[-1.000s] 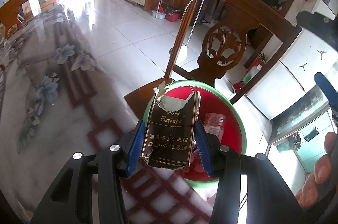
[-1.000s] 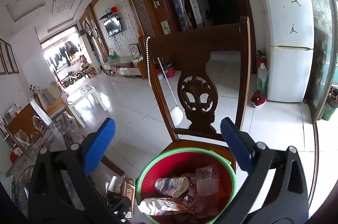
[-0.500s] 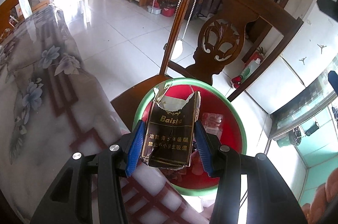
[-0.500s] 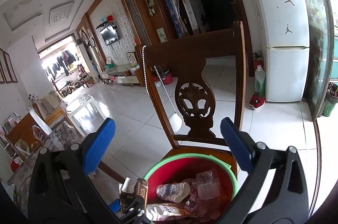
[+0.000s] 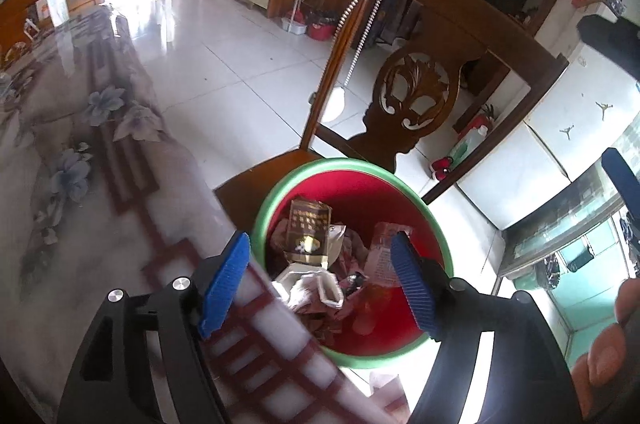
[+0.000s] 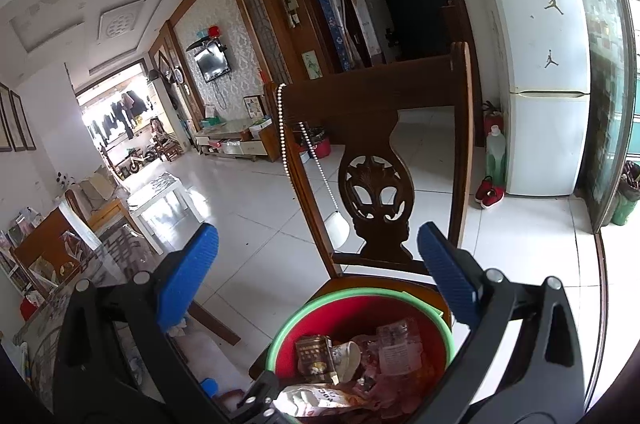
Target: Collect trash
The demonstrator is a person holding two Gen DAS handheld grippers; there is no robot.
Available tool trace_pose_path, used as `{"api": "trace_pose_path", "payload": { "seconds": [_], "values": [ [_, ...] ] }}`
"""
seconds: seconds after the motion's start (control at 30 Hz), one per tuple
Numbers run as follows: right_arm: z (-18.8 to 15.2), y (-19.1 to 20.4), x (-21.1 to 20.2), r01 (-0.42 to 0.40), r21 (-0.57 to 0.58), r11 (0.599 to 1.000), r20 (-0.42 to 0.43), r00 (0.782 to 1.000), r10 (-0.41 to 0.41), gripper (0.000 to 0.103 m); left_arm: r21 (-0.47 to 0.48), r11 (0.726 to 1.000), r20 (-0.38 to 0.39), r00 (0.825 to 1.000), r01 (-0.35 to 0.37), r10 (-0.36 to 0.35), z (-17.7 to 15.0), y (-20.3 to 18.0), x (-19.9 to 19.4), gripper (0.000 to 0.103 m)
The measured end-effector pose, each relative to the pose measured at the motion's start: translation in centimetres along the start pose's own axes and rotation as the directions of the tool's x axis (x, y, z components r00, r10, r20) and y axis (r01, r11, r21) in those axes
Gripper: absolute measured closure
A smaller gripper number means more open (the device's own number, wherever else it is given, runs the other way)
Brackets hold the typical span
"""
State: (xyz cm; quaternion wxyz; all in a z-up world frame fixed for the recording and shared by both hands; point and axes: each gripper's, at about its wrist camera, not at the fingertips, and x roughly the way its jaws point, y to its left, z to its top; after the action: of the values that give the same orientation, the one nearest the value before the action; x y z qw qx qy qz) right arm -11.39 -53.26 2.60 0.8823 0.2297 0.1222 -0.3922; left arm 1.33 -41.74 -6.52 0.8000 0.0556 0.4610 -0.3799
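Trash fills a round basin [image 5: 264, 220] with a green rim and glossy red interior, which sits on the seat of a carved dark-wood chair [image 5: 420, 92]. A crumpled brown cigarette pack [image 5: 308, 232] with gold lettering lies inside the basin on the heap, leaning toward its left wall, among a white paper cup [image 6: 346, 358], crinkled clear plastic wrap [image 5: 382, 256] and torn white packaging [image 5: 316, 288]. The left gripper [image 5: 320, 280] hangs above the basin with its ribbed blue pads [image 5: 224, 284] spread wide and nothing between them. The right gripper [image 6: 316, 276] is likewise spread apart and empty, its ridged blue fingertips [image 6: 188, 276] framing the chair's pierced back splat. A string of white beads [image 6: 282, 128] drapes over the chair's top corner. A glossy tabletop [image 5: 80, 152] printed with pale flowers and a red lattice border runs beside the basin, and a white refrigerator [image 6: 540, 64] stands against the far wall on the shiny tile floor.
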Motion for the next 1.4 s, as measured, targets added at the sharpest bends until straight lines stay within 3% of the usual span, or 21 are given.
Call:
{"api": "trace_pose_path", "payload": {
  "seconds": [0.17, 0.27, 0.33, 0.47, 0.6, 0.77, 0.9, 0.93, 1.03, 1.1, 1.23, 1.4],
  "values": [
    [-0.2, 1.8, -0.3, -0.025, -0.048, 0.999, -0.007, 1.000, 0.025, 0.005, -0.022, 0.997, 0.083, 0.994, -0.067, 0.069, -1.1, 2.6, -4.2, 0.033],
    [-0.7, 3.4, -0.7, -0.061, -0.082, 0.995, -0.024, 0.998, 0.059, 0.005, -0.045, 0.991, 0.167, 0.977, -0.125, 0.131, -1.9, 4.9, -8.2, 0.032],
    [-1.4, 5.3, -0.5, -0.106, -0.133, 0.985, -0.068, 0.993, 0.098, 0.005, -0.064, 0.984, 0.215, 0.960, -0.166, 0.176, -2.3, 6.3, -10.8, 0.021],
    [-3.0, 9.1, -1.0, -0.221, -0.241, 0.945, -0.132, 0.972, 0.193, 0.005, -0.110, 0.966, 0.337, 0.906, -0.234, 0.258, -3.0, 9.2, -17.1, 0.010],
    [-4.7, 12.6, -2.0, -0.363, -0.277, 0.890, -0.215, 0.926, 0.311, 0.005, -0.134, 0.948, 0.400, 0.859, -0.289, 0.318, -3.7, 11.3, -21.3, 0.008],
    [-6.1, 15.7, -4.2, -0.466, -0.304, 0.831, -0.227, 0.882, 0.412, 0.005, -0.190, 0.933, 0.441, 0.823, -0.304, 0.358, -4.9, 13.3, -24.5, 0.008],
    [-6.8, 17.1, -5.5, -0.514, -0.303, 0.803, -0.238, 0.856, 0.458, 0.005, -0.228, 0.912, 0.499, 0.764, -0.340, 0.409, -6.4, 14.1, -25.8, 0.008],
    [-7.0, 17.5, -5.9, -0.523, -0.322, 0.789, -0.234, 0.852, 0.469, 0.005, -0.220, 0.911, 0.502, 0.760, -0.349, 0.412, -6.5, 14.1, -25.9, 0.008],
    [-7.6, 18.5, -7.0, -0.528, -0.383, 0.758, -0.214, 0.849, 0.484, 0.005, -0.175, 0.917, 0.500, 0.770, -0.358, 0.396, -6.9, 13.9, -26.2, 0.008],
    [-7.7, 18.8, -7.3, -0.526, -0.406, 0.748, -0.203, 0.849, 0.487, 0.005, -0.177, 0.920, 0.517, 0.763, -0.348, 0.388, -7.2, 14.0, -26.6, 0.008],
    [-7.8, 18.9, -6.3, -0.515, -0.385, 0.766, -0.226, 0.857, 0.462, 0.005, -0.233, 0.918, 0.545, 0.739, -0.320, 0.396, -7.8, 14.7, -27.4, 0.008],
    [-7.8, 18.4, -5.6, -0.491, -0.359, 0.794, -0.236, 0.870, 0.432, 0.005, -0.285, 0.912, 0.534, 0.742, -0.294, 0.406, -8.1, 16.0, -27.7, 0.008]
  ]
}}
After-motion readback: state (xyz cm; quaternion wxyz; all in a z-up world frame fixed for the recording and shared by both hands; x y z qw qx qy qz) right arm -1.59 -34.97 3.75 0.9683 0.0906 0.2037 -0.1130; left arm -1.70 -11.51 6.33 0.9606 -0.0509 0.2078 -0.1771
